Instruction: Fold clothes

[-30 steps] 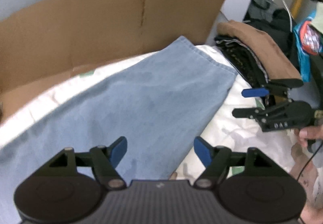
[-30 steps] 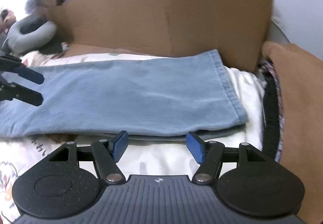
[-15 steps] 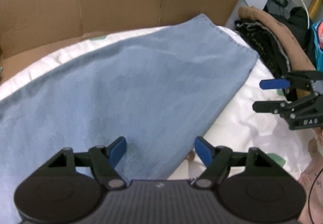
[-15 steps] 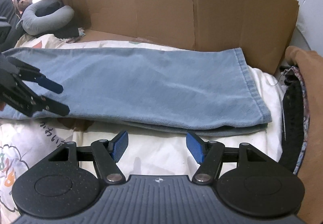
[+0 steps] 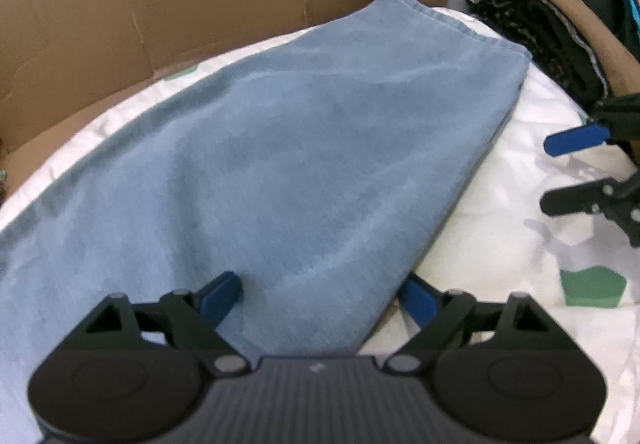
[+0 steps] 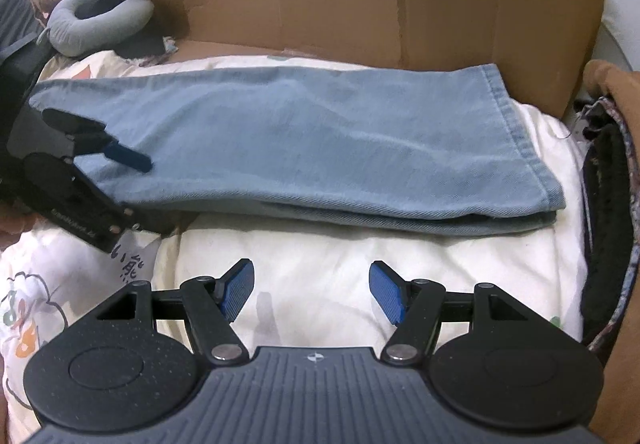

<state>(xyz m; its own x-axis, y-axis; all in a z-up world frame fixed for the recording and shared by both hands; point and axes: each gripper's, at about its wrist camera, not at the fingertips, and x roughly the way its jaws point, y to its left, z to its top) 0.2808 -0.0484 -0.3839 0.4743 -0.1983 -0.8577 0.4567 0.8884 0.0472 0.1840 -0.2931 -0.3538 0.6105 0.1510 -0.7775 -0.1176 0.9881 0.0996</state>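
Light blue jeans [image 5: 304, 148], folded lengthwise, lie flat across a white printed bedsheet [image 6: 320, 248]. My left gripper [image 5: 320, 294] is low over their near edge with its jaws opening. One blue fingertip [image 5: 222, 290] rests above the denim and the other sits just past the edge, so the cloth lies between them unpinched. In the right wrist view that gripper's blue fingertip [image 6: 128, 158] lies on top of the jeans [image 6: 300, 148] at the left. My right gripper [image 6: 312, 292] stands open over bare sheet in front of the hem end, holding nothing; it also appears as the right gripper [image 5: 568, 170].
A cardboard wall [image 6: 400, 4] stands right behind the jeans. A pile of folded brown and dark clothes [image 5: 552, 28] borders the hem end on the right. A grey neck pillow [image 6: 100, 20] lies at the far left.
My left gripper has dropped close to the jeans and its jaws have spread wider, now straddling the near edge. The right gripper has shifted slightly, its jaws unchanged.
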